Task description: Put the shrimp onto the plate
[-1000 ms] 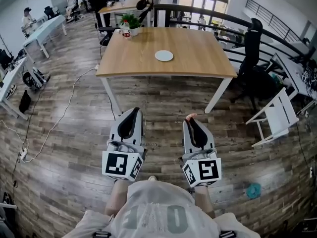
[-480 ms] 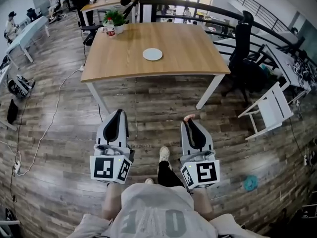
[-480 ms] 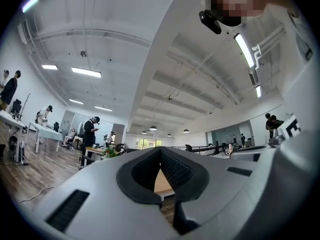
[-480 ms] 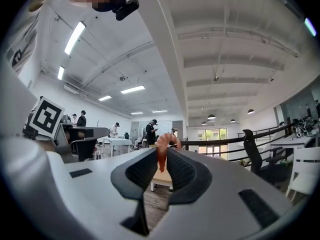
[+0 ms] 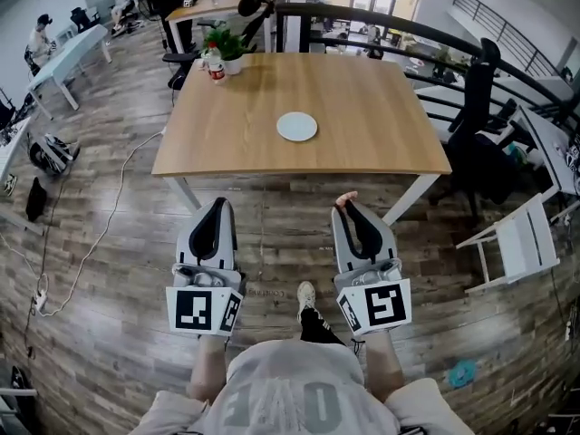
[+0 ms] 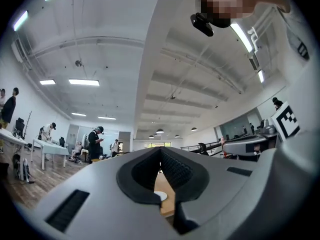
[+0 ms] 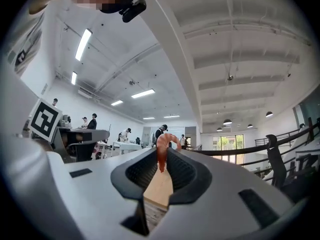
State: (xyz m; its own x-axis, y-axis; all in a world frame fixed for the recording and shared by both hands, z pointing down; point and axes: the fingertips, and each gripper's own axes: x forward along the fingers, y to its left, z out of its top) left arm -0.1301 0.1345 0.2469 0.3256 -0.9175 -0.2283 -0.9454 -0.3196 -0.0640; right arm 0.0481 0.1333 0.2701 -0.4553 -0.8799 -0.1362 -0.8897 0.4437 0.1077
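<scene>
A white round plate (image 5: pixel 297 126) lies near the middle of a wooden table (image 5: pixel 362 107), well ahead of both grippers. My right gripper (image 5: pixel 346 205) is shut on a small orange shrimp (image 5: pixel 345 198), which sticks up from the jaw tips over the wooden floor in front of the table. In the right gripper view the shrimp (image 7: pixel 162 146) curls above the pinched tips of the right gripper (image 7: pixel 163 154). My left gripper (image 5: pixel 217 203) is level with it to the left, shut with nothing in it. In the left gripper view the plate (image 6: pixel 161 196) shows through the gap below the closed tips.
A potted plant (image 5: pixel 227 43) and a bottle (image 5: pixel 216 66) stand at the table's far left corner. A black office chair (image 5: pixel 476 98) and a white folding chair (image 5: pixel 521 243) are to the right. A cable (image 5: pixel 100 225) runs over the floor at left. My foot (image 5: pixel 306 295) shows below.
The table and plate have come nearer in the head view as the person steps forward. Both grippers keep their pose, and the shrimp stays in the right one.
</scene>
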